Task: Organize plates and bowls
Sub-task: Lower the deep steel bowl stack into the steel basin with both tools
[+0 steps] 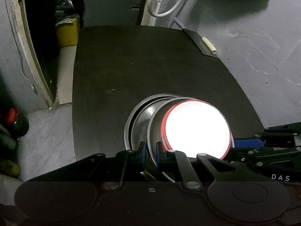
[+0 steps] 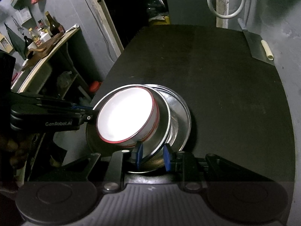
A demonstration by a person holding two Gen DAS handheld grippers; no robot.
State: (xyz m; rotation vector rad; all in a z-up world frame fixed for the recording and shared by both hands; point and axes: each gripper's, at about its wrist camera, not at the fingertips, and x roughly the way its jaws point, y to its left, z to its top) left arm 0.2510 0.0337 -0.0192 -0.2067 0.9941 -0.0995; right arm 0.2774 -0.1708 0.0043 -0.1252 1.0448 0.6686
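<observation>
Over the black table [image 1: 131, 66], the left gripper [image 1: 150, 150] clamps the near rim of a steel bowl [image 1: 156, 124]; inside it sits a white red-rimmed bowl [image 1: 197, 128]; beneath lies a steel plate [image 1: 131, 116]; the right gripper [image 2: 153, 155] pinches the steel bowl's rim between its fingers [image 2: 166, 157].
</observation>
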